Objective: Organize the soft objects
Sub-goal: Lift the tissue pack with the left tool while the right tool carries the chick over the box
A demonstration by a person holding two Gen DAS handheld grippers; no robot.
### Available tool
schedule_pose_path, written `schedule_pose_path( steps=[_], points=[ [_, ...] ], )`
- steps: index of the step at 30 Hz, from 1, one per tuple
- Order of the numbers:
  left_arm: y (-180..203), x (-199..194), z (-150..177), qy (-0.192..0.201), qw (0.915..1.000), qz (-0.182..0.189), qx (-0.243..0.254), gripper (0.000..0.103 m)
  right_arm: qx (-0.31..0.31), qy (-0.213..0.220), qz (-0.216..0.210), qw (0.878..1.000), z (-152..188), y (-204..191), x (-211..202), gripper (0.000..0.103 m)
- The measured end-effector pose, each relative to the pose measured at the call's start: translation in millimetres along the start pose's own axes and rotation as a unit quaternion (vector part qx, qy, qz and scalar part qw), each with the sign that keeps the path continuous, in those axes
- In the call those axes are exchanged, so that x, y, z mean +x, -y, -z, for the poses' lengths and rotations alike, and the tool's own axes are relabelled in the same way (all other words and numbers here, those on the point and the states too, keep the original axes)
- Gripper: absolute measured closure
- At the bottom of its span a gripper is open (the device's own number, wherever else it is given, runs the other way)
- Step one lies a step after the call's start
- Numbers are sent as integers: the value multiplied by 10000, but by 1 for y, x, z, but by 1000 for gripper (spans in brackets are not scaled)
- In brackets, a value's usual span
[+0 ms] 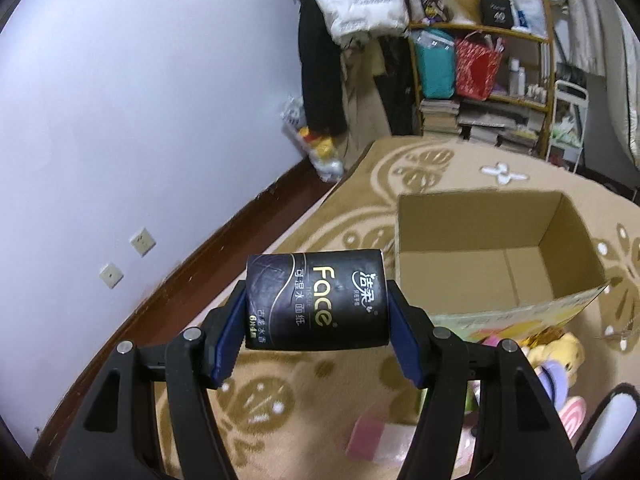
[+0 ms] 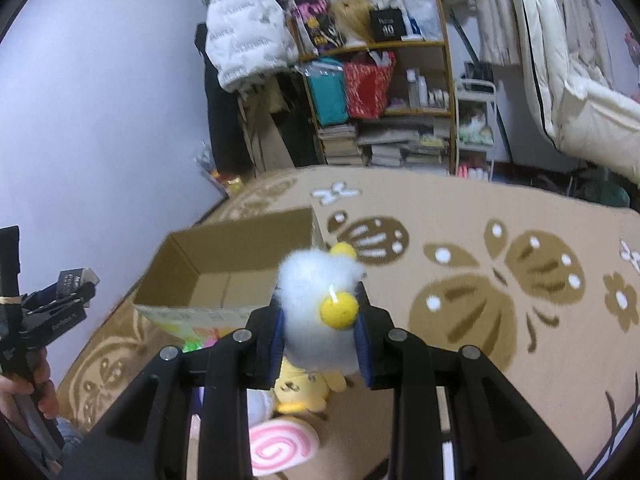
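Note:
My left gripper is shut on a black tissue pack marked "Face", held above the carpet to the left of an open cardboard box. My right gripper is shut on a white fluffy plush toy with yellow parts, held just right of the box and above its near corner. The box looks empty inside. The left gripper with the pack shows at the left edge of the right wrist view. Below lie a yellow plush and a pink swirl plush.
A beige patterned carpet covers the floor. A cluttered shelf with bags and books stands at the back beside hanging coats. A white wall with sockets runs along the left. A yellow plush lies near the box.

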State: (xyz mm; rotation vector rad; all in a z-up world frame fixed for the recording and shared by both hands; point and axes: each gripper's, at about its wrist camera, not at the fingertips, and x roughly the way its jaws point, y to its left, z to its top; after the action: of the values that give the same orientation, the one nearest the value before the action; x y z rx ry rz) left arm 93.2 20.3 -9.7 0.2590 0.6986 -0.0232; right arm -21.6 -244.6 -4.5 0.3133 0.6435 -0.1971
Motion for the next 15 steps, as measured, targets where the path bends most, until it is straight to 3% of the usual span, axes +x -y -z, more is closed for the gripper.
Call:
schedule_pose_path(
  steps=[7, 15],
  points=[
    [13, -8, -20, 413, 9989, 239, 26, 40, -374, 284, -66, 9989, -24, -27, -7, 72],
    [26, 6, -41, 530, 9973, 508, -31, 40, -774, 593, -77, 9952, -43, -60, -4, 72]
  ],
)
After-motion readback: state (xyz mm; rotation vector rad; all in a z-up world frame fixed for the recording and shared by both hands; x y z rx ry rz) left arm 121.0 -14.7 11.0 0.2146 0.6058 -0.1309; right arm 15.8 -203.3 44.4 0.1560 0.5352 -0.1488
